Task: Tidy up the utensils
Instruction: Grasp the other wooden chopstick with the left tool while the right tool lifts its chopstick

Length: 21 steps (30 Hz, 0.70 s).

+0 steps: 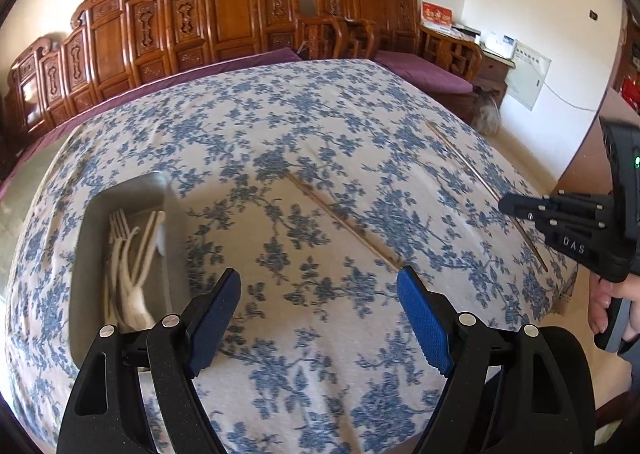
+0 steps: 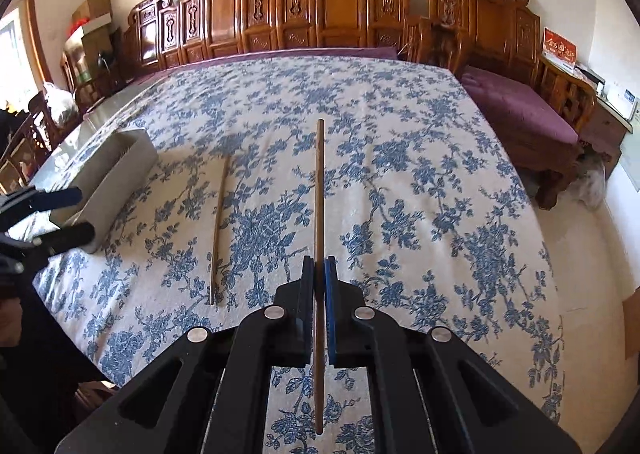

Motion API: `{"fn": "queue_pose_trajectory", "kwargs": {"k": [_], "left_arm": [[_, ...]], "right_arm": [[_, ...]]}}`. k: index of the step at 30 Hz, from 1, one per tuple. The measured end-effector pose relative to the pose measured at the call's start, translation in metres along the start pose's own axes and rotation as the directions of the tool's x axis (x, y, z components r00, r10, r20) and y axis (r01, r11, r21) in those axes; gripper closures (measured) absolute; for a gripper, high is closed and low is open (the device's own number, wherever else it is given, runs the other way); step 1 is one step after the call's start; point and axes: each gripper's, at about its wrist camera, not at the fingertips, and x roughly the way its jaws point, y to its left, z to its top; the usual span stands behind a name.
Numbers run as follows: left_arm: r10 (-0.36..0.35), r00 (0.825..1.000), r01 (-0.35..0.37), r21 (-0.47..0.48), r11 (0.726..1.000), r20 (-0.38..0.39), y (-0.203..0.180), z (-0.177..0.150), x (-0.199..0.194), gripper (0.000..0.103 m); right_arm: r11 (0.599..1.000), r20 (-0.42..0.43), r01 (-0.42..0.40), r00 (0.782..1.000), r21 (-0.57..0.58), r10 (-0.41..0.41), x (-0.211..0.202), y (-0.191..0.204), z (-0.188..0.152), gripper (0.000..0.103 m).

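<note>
Left wrist view: mounted on the left gripper [image 1: 320, 290], looking forward and steeply down along its two fingers, close above the near edge of the tablecloth [image 1: 320, 126]. It faces the carved wooden bench [image 1: 224, 14] along the far wall. The right gripper [image 1: 516, 206] enters at its right edge.

Right wrist view: mounted on the right gripper [image 2: 319, 278], same forward-and-down aim, close above the cloth, facing the same bench. The left gripper [image 2: 76, 214] enters at its left edge.

Shared area: the cloth, the metal tray [image 1: 132, 190], the loose chopstick [image 1: 344, 222] and the bench.
</note>
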Motion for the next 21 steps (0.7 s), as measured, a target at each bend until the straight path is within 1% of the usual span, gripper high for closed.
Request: {"fn": "queue_pose_trajectory", "kwargs": {"k": [3, 6, 8, 10, 11, 13, 17, 19, 21], "left_arm": [[-0.002, 1.0, 0.002, 0.009, 1.0, -0.012, -0.01, 0.003, 0.007, 0.026], [-0.022, 0.999, 0.022, -0.008, 1.0, -0.039, -0.016, 0.01, 0.025, 0.026], [-0.018, 0.998, 0.018, -0.001, 1.0, -0.055, -0.02, 0.015, 0.037, 0.026], [-0.004, 0.998, 0.005, 0.014, 1.0, -0.066, -0.024, 0.019, 0.049, 0.031], [0.002, 0.997, 0.0, 0.02, 1.0, -0.08, -0.026, 0.021, 0.057, 0.034], [-0.004, 0.995, 0.006, 0.02, 1.0, -0.105, -0.027, 0.023, 0.072, 0.042], [-0.007, 0.988, 0.008, 0.007, 1.0, -0.151, -0.03, 0.026, 0.1, 0.05], [-0.011, 0.985, 0.011, 0.001, 1.0, -0.171, -0.031, 0.027, 0.111, 0.058], [-0.01, 0.982, 0.01, -0.002, 1.0, -0.188, -0.033, 0.028, 0.121, 0.062]], "right_arm": [[1.0, 0.01, -0.012, 1.0, 0.016, 0.012, -0.004, -0.004, 0.004, 0.097], [1.0, 0.013, -0.015, 1.0, 0.019, 0.014, -0.007, -0.005, 0.005, 0.097], [0.999, 0.012, -0.018, 1.0, 0.028, 0.018, -0.007, -0.007, 0.005, 0.097], [0.999, 0.01, -0.019, 1.0, 0.033, 0.018, -0.006, -0.01, 0.006, 0.097], [0.999, 0.009, -0.02, 1.0, 0.036, 0.02, -0.006, -0.011, 0.006, 0.097], [0.999, 0.005, -0.021, 1.0, 0.041, 0.021, -0.005, -0.014, 0.005, 0.097], [0.998, -0.004, -0.022, 1.0, 0.051, 0.022, -0.003, -0.018, 0.004, 0.097], [0.998, -0.006, -0.027, 1.0, 0.065, 0.028, -0.003, -0.02, 0.004, 0.097], [0.997, -0.009, -0.031, 0.999, 0.072, 0.031, -0.002, -0.021, 0.003, 0.097]]}}
